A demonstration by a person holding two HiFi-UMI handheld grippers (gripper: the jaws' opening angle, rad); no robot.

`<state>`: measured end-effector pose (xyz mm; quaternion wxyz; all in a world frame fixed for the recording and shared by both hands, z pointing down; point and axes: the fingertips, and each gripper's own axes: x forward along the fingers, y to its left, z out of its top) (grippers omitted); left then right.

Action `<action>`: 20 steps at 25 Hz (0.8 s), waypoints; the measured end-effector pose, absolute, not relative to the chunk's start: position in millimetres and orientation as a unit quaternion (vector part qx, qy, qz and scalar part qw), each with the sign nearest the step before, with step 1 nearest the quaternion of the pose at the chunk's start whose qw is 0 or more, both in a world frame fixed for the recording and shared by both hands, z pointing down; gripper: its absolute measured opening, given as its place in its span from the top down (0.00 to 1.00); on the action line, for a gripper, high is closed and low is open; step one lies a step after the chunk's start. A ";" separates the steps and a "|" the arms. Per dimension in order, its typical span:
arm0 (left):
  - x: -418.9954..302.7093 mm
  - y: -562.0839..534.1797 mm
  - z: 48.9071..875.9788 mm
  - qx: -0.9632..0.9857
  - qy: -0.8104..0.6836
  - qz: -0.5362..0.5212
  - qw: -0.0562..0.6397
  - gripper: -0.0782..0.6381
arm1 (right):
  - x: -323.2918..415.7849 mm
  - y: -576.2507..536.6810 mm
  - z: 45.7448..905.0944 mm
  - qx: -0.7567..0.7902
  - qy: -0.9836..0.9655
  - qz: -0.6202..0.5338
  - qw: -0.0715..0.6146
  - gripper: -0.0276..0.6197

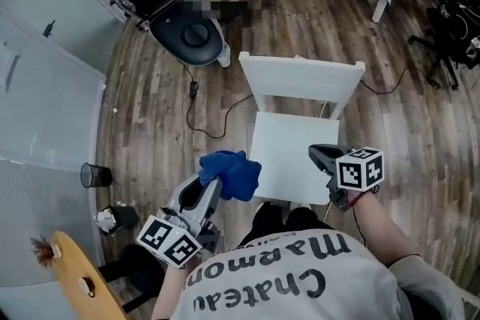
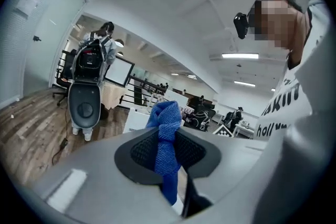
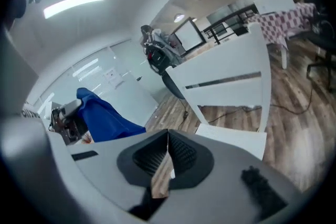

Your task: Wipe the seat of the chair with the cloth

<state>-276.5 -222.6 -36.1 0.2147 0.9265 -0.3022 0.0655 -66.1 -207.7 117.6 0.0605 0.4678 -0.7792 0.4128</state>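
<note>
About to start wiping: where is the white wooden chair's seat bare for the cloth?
The white seat is bare from the backrest forward through its middle. Crowded in front: blue cloth in left gripper at left, right gripper at right.

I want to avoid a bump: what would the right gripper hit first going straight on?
Most likely the chair's backrest: the right gripper, shut and empty, points over the seat toward it. Depth is unclear; it might graze the seat first.

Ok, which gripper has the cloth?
The left gripper: its jaws are clamped on the blue cloth. The right gripper is shut on nothing, over the chair seat.
</note>
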 end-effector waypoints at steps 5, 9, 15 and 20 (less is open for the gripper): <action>-273.7 -246.6 33.8 0.922 -0.253 0.119 0.268 0.79 | -78.8 -153.8 163.5 0.535 -0.698 0.473 0.055 0.93; -273.4 -283.0 96.3 0.928 -0.215 0.149 0.264 0.79 | -88.3 -131.7 194.0 0.606 -0.637 0.476 0.026 0.93; -251.5 -324.5 195.7 0.931 -0.170 0.175 0.272 0.79 | -122.5 -135.2 268.2 0.664 -0.563 0.492 -0.023 0.93; -207.6 -358.1 196.0 0.940 -0.142 0.092 0.296 0.79 | -172.0 -140.8 307.3 0.633 -0.578 0.515 -0.025 0.93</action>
